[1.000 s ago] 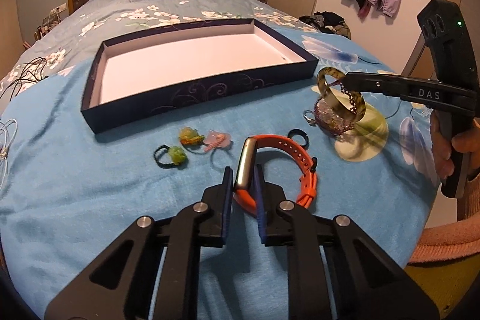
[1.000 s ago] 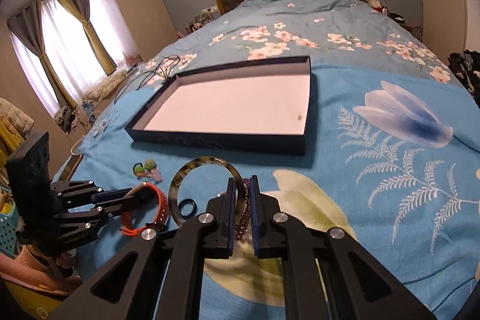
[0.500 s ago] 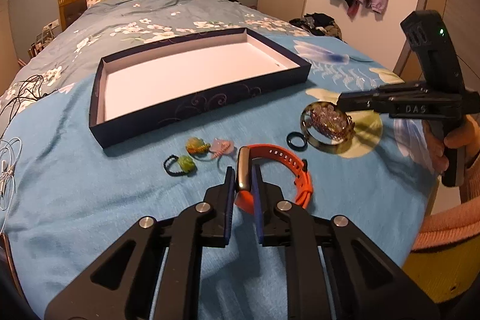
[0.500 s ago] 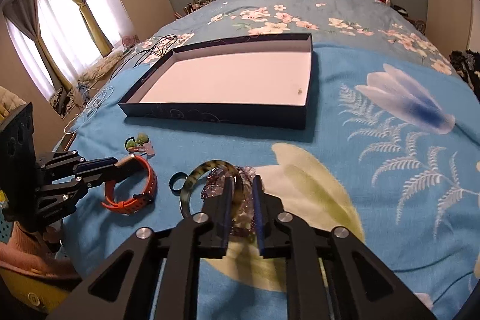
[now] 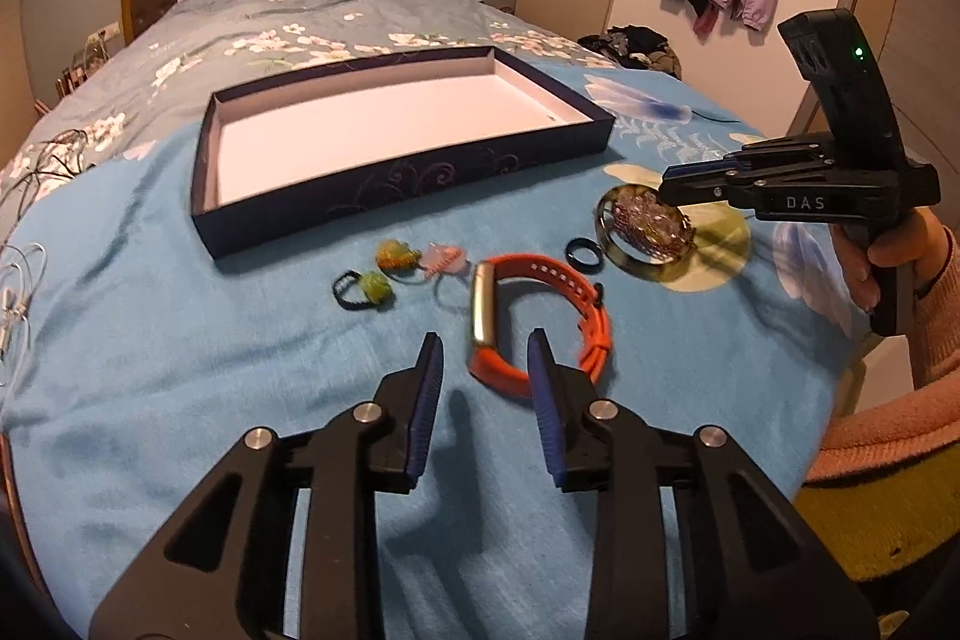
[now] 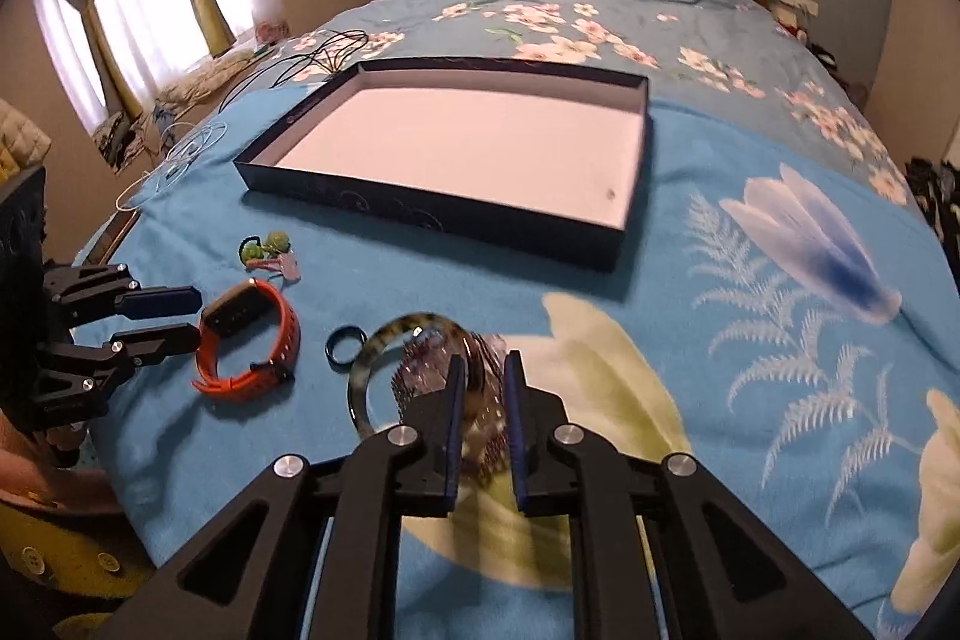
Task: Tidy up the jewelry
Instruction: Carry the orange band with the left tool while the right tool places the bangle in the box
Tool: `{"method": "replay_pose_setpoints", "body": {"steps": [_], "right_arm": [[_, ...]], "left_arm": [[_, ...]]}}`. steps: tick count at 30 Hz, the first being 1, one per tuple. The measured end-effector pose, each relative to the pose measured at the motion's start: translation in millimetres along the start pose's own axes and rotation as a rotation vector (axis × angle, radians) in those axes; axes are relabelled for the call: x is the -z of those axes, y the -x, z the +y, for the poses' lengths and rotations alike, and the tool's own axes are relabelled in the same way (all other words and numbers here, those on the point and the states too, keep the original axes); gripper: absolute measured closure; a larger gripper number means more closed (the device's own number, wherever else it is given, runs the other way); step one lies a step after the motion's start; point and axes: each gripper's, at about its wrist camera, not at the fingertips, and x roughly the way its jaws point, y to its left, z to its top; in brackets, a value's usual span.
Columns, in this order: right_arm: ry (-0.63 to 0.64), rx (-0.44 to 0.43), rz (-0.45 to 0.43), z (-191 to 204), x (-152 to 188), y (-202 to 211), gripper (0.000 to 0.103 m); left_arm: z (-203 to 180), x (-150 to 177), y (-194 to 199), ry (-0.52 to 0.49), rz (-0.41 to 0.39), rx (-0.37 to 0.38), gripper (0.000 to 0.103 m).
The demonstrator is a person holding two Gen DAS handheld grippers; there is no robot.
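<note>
Since the earlier frame, I have released the orange watch (image 5: pixel 540 322) from the left gripper (image 5: pixel 486 376); its jaws now stand apart, the watch lying on the bed (image 5: pixel 180 370) near the tray (image 5: pixel 396 196). Right gripper (image 6: pixel 480 388) jaws are slightly parted around the bangle (image 6: pixel 384 340) and beaded bracelet (image 6: pixel 420 370); I cannot tell whether they grip.
</note>
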Motion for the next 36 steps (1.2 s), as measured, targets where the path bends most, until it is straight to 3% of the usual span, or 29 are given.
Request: {"method": "replay_pose_setpoints", "body": {"steps": [6, 10, 17, 19, 27, 36], "right_arm": [[0.011, -0.006, 0.030, 5, 0, -11, 0.091], [0.000, -0.004, 0.013, 5, 0, -8, 0.097], [-0.067, -0.053, -0.086, -7, -3, 19, 0.097], [-0.082, -0.054, -0.120, -9, -7, 26, 0.097], [-0.098, -0.079, -0.174, -13, -30, 20, 0.097], [-0.103, -0.068, -0.223, -21, -78, -1, 0.097]], "left_arm": [[-3, -1, -10, 0.006, 0.036, 0.020, 0.068], [1, -3, -16, 0.025, 0.055, 0.034, 0.070], [4, -11, -26, 0.013, 0.077, 0.016, 0.088], [4, -13, -26, 0.005, 0.076, 0.015, 0.088], [8, -24, -17, -0.023, 0.028, 0.002, 0.090], [31, -75, -4, -0.107, -0.066, -0.077, 0.090]]}}
